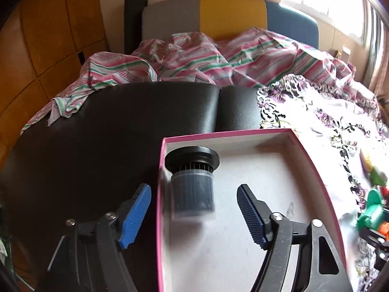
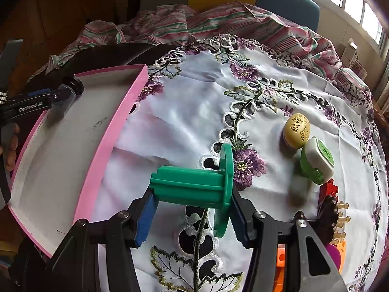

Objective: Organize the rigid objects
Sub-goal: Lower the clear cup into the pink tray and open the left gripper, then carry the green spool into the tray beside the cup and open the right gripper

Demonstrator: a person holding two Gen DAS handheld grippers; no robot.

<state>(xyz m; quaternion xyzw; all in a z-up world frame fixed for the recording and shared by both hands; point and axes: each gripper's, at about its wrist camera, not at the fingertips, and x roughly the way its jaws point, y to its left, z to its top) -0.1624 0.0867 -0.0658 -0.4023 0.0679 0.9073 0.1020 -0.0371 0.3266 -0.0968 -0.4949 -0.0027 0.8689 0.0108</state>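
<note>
Inside the pink box: a black cylinder (image 1: 192, 182) with a wide flange at its far end and a clear, ribbed body lies on the white floor, near the left wall.
Pink box (image 1: 316, 168): shallow, open-topped, magenta-rimmed, sitting partly on a black padded surface (image 1: 109, 126) and partly on the embroidered cloth.
Left gripper (image 1: 193, 206): its blue-padded fingers (image 1: 137, 214) stand apart on either side of the cylinder, not pressing it; one finger is outside the box's left wall, the other over the box floor.
Right gripper (image 2: 192, 219): its fingers are clamped on a green spool (image 2: 194, 189), gripping it at the ribbed shaft's end and behind the round flange, above the cloth just right of the box.
Worktop cover: a white cloth (image 2: 194, 97) with purple flowers and cut-out leaf embroidery.
Loose items on the cloth, far right: a yellow perforated egg shape (image 2: 296, 131) touching a green-and-white block (image 2: 318, 160); nearer the camera, a red piece (image 2: 328, 192), a dark scalloped disc (image 2: 328, 216) with pale pegs, and orange parts (image 2: 282, 258), partly hidden by the gripper.
Background: a crumpled pink-and-green striped fabric (image 1: 194, 56).
Person: fingertips of a hand (image 2: 11, 146) at the left edge of the right wrist view.
</note>
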